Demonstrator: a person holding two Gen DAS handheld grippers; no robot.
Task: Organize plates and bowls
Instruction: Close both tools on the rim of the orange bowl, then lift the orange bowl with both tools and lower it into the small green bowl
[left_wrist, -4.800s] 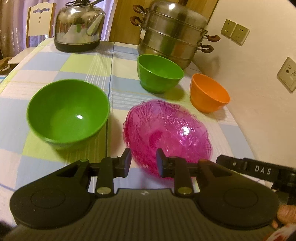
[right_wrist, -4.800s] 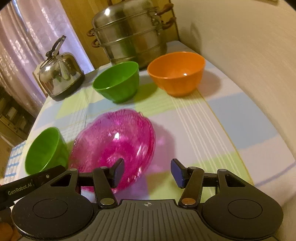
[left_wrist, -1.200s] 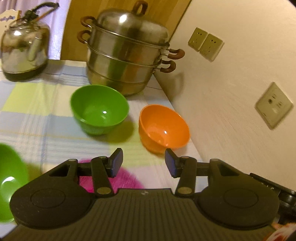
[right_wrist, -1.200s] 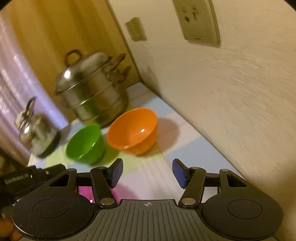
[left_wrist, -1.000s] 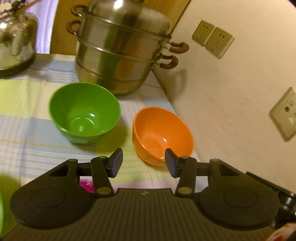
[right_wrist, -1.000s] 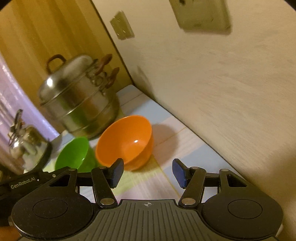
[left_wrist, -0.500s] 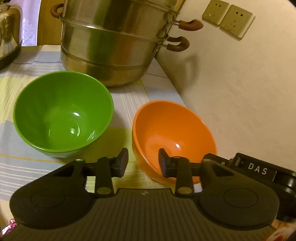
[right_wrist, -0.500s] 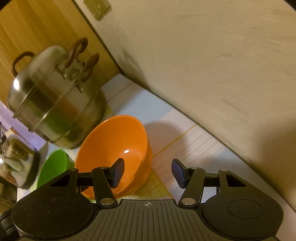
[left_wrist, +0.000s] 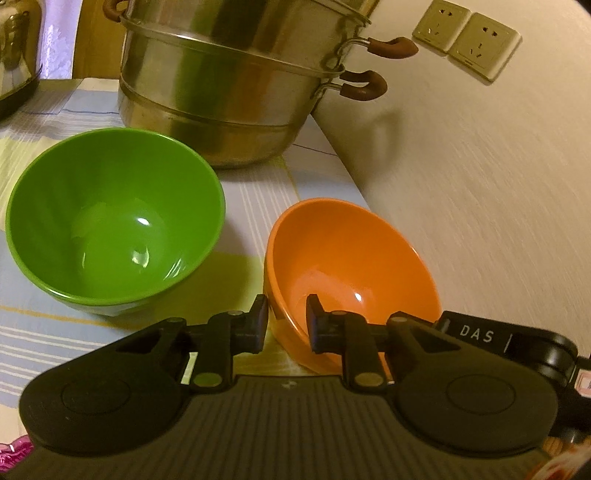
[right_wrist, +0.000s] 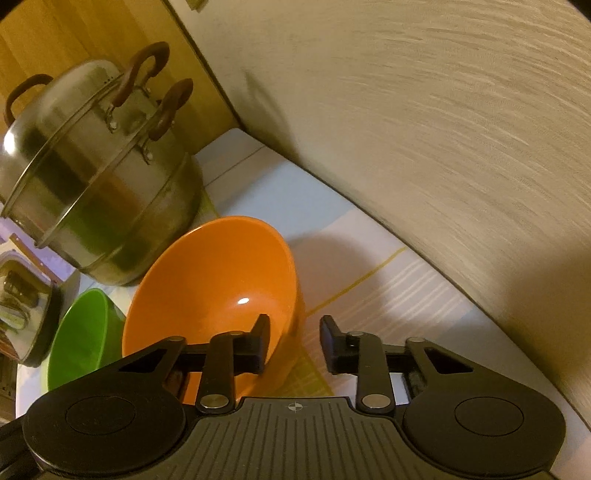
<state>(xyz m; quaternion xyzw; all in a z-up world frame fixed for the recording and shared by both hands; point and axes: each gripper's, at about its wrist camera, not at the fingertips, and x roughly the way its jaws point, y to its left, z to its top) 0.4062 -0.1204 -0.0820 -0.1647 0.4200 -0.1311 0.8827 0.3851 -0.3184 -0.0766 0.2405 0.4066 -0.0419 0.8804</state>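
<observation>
The orange bowl (left_wrist: 351, 258) sits tilted on the desk (left_wrist: 258, 188) beside the wall, its near rim between the left gripper (left_wrist: 285, 321) fingers, which look nearly pinched on it. The right gripper (right_wrist: 293, 343) straddles the far rim, half open, holding nothing. A thin, one-sided rim grip could let the slick bowl swing, slip out, or knock the green bowl (left_wrist: 110, 218) nearby.

The only readable text is "DAS", in pale capitals on a black bar (left_wrist: 506, 338) just right of the orange bowl (left_wrist: 351, 258), seen in the left wrist view. The right wrist view shows no readable lettering.
</observation>
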